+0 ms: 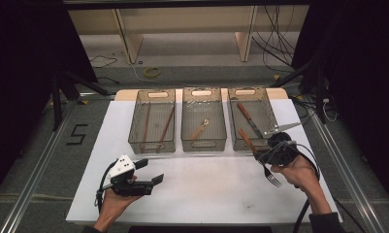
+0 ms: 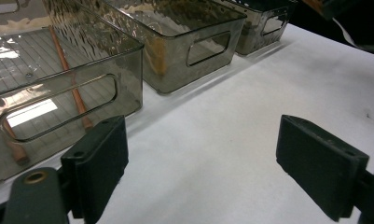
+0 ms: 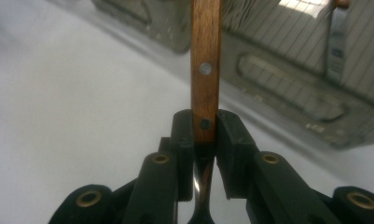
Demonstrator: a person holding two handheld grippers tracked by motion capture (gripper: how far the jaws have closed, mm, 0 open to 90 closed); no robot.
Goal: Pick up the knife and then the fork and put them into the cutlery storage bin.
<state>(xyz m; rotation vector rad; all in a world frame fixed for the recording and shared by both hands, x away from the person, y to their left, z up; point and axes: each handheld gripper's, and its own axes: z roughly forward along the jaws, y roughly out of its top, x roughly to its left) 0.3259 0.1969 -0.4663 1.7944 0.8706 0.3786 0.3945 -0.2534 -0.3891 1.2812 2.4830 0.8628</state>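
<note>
Right tongs (image 3: 204,140) are clamping a wooden-handled fork (image 1: 260,158) just before the right bin's (image 1: 235,141) front edge; left tongs (image 1: 151,172) are gaping wide, empty, over open white surface (image 1: 206,189).

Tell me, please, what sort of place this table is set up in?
Most likely a lab recording bench: a white table holds three clear bins for sorting cutlery, framed by metal rails, with loose cables on the floor behind.

The high view looks forward and down from the near side over the white table (image 1: 202,189). The left gripper view sits low, close, facing the three bins (image 2: 194,46). The right gripper view faces the rightmost bin (image 3: 292,79); all share it.
</note>
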